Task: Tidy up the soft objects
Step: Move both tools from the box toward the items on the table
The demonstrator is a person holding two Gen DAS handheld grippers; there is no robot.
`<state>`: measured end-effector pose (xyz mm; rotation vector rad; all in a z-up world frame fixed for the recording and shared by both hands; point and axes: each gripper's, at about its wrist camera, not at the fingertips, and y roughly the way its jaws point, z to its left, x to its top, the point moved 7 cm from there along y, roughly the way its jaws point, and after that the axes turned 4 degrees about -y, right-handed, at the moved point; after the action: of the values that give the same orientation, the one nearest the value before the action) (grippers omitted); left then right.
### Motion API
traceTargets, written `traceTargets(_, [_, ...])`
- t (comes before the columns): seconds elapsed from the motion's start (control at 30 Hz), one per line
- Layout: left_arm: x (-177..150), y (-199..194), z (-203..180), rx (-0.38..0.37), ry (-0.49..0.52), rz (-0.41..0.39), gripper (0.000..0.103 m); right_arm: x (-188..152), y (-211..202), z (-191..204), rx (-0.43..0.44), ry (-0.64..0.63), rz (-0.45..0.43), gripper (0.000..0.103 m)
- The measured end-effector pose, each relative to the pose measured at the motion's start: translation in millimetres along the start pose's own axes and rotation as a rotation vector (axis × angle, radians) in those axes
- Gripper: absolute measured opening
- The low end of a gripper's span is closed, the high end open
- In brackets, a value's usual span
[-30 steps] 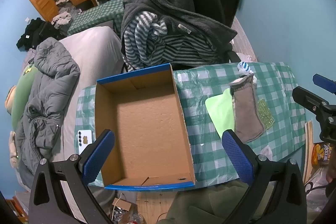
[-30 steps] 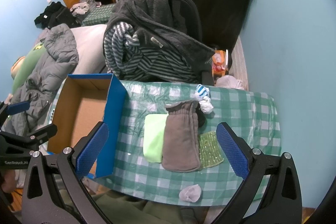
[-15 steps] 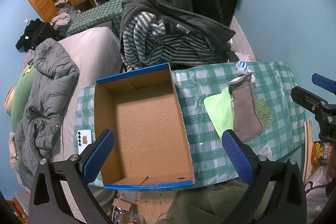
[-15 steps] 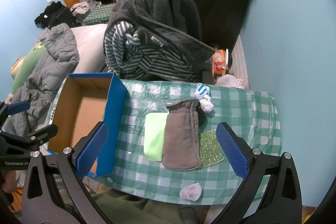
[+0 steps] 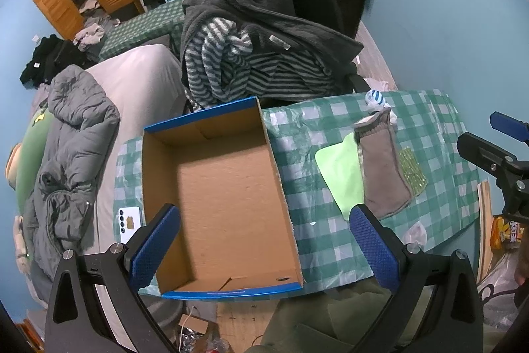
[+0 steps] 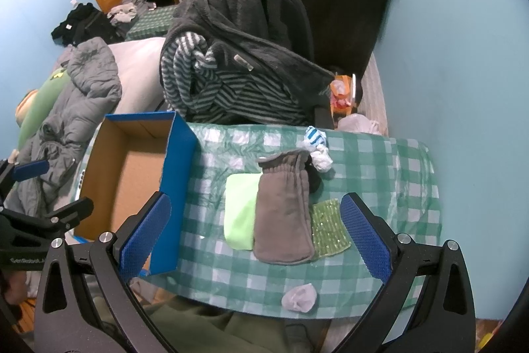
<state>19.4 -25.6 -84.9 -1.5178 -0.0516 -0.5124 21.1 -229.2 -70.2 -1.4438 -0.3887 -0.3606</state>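
An open cardboard box with blue outer walls (image 5: 224, 187) (image 6: 132, 174) sits on the left of a green checked table (image 6: 380, 171). To its right lie a light green cloth (image 6: 239, 214) (image 5: 340, 171), a grey-brown pouch (image 6: 284, 210) (image 5: 383, 171) on top of it, a green sequin cloth (image 6: 329, 229), a blue-striped white sock ball (image 6: 317, 143) (image 5: 375, 98) and a small pale sock (image 6: 299, 298) at the front edge. My left gripper (image 5: 264, 247) is open above the box. My right gripper (image 6: 254, 235) is open above the pouch. Both hold nothing.
A chair draped with a dark fleece and striped clothing (image 6: 231, 62) stands behind the table. A bed with a grey jacket (image 5: 66, 154) lies to the left. A white phone (image 5: 129, 220) lies left of the box. The blue wall is on the right.
Both grippers have drifted slightly; the views shift a little. Nothing on the table has moved, and both grippers stay open.
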Motion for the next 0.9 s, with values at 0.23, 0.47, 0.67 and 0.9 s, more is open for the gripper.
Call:
traceTargets(0.23, [-0.2,5.0,-6.3,-0.011,0.034,0.013,0.103,-10.4,-5.1,6.4,0.041,0.056,0.047,0.101])
traceTargets(0.47, [-2.8,15.1,-19.5,-0.016,0.084,0.027,0.103,-26.9,-6.6,-12.2,-0.010,0.092,0.137,0.101])
traceTargets(0.67, [-8.0,28.7,-36.7,-0.045,0.124,0.056,0.103,-38.5,-1.8,-31.7,-0.044,0.103,0.070,0.101])
traceTargets(0.9, [-18.7,50.1,-61.0,-0.077,0.168,0.071,0.103,-69.6,14.0,-47.7,-0.048,0.145,0.084,0.101])
